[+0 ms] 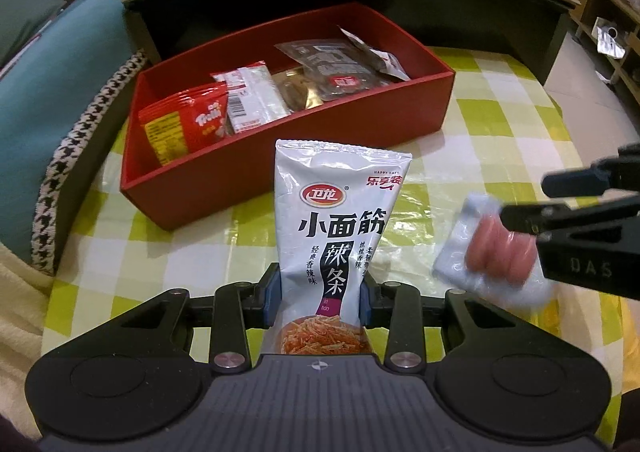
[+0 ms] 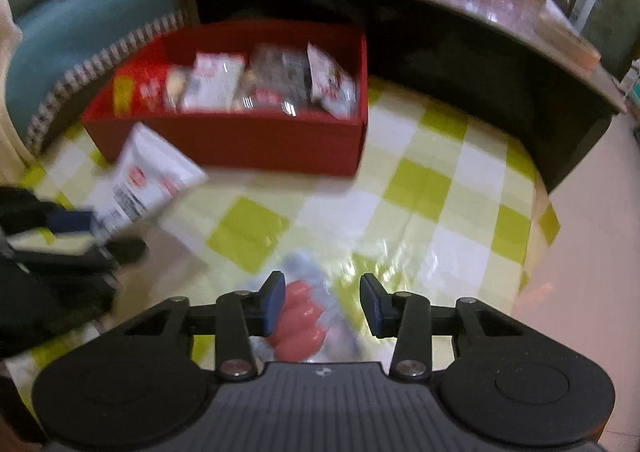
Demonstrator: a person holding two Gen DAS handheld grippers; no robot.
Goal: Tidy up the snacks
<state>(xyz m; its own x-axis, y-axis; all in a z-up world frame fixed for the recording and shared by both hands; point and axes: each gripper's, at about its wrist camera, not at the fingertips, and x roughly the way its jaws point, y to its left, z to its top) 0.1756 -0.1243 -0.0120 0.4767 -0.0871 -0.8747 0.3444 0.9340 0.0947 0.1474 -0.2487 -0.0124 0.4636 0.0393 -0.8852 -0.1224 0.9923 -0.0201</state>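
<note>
Both grippers shown carrying snacks toward the red box [image 1: 240, 168], which stood on the checked tablecloth [image 1: 500, 124] and already held several packets: a red Trolli bag [image 1: 192, 120], a white packet [image 1: 252, 92] and a dark packet [image 1: 336, 68] among them. The left gripper [image 1: 320, 294] pinched the lower part of a white spicy-strip bag [image 1: 332, 220], held upright just short of the box. The right gripper [image 2: 322, 302] had its jaws closed about a clear sausage pack [image 2: 298, 322], seen in the left view well clear of the box. Judged state: most snacks were stowed; these two packets remained to be placed, and no others lay loose on the cloth in view
</note>
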